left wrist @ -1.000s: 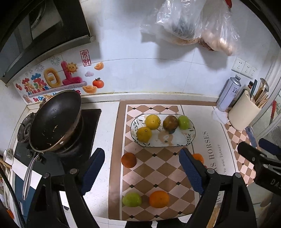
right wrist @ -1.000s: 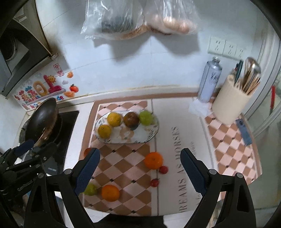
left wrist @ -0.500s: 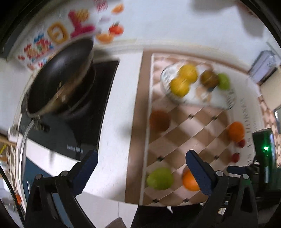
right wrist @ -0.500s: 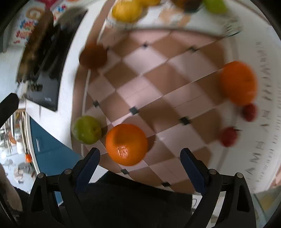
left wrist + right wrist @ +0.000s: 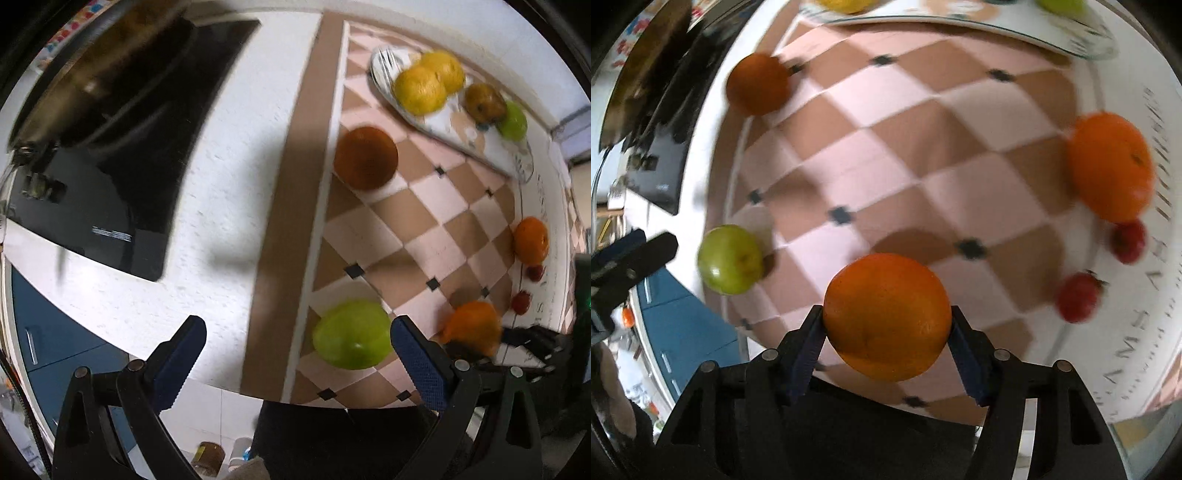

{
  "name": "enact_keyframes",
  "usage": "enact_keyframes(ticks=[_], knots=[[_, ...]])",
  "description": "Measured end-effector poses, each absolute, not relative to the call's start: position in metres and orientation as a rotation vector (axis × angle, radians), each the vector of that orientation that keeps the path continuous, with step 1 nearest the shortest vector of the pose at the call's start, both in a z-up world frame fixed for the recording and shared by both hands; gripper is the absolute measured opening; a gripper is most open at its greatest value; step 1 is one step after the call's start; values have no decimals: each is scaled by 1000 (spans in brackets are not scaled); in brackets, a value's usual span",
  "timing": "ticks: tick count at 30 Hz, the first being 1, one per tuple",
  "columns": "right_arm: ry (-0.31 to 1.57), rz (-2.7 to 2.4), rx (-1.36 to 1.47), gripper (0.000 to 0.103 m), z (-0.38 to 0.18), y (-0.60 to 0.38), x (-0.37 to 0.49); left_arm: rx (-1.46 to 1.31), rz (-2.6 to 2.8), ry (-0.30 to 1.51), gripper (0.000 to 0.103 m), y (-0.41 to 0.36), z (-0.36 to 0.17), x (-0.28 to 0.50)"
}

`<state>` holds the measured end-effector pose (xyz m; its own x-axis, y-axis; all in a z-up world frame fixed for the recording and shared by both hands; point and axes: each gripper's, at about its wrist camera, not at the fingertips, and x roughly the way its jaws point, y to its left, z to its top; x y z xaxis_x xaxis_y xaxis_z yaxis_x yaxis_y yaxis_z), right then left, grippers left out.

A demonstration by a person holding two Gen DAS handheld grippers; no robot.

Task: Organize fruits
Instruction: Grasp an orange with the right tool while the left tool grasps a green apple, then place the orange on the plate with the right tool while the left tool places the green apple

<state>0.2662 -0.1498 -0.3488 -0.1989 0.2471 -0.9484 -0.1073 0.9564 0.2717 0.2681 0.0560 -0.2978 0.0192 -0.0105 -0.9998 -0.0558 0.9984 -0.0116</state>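
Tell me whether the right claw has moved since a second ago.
Yes. The right claw dropped toward the checkered mat and closed around the orange.

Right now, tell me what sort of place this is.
Most likely a home kitchen counter: a black cooktop with a pan on it, a plate of fruit on a checkered mat, and blue cabinet fronts below.

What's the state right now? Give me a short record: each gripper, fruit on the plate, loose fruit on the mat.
right gripper: shut on near orange
left gripper: open, green apple near its right finger, ungrasped
plate: two yellow citrus, one brownish fruit, one green fruit
loose on mat: dark orange, far orange, two small red fruits
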Motion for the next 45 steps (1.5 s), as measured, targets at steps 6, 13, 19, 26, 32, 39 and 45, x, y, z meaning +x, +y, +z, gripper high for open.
enact_keyframes(ticks=[6,13,19,26,32,39,45], knots=[[1747,289,154,67,-355,-173,265,-64,-31,1638,99,38,-332,267],[1741,273,219,67,-353,-182,266,-84,-80,1672,60,24,-352,270],[1737,273,236,67,-357,-179,267,-26,-66,1615,59,15,-348,266],[1708,259,297,67,-349,-195,270,-71,-115,1580,59,-4,-317,281],[1588,239,395,67,-306,-229,302,-132,-214,1470,59,-29,-253,320],[1472,164,432,67,-279,-255,377,-78,-256,1346,59,-49,-207,395],[1480,86,393,67,-292,-266,435,5,-212,1343,59,-45,-220,462]])
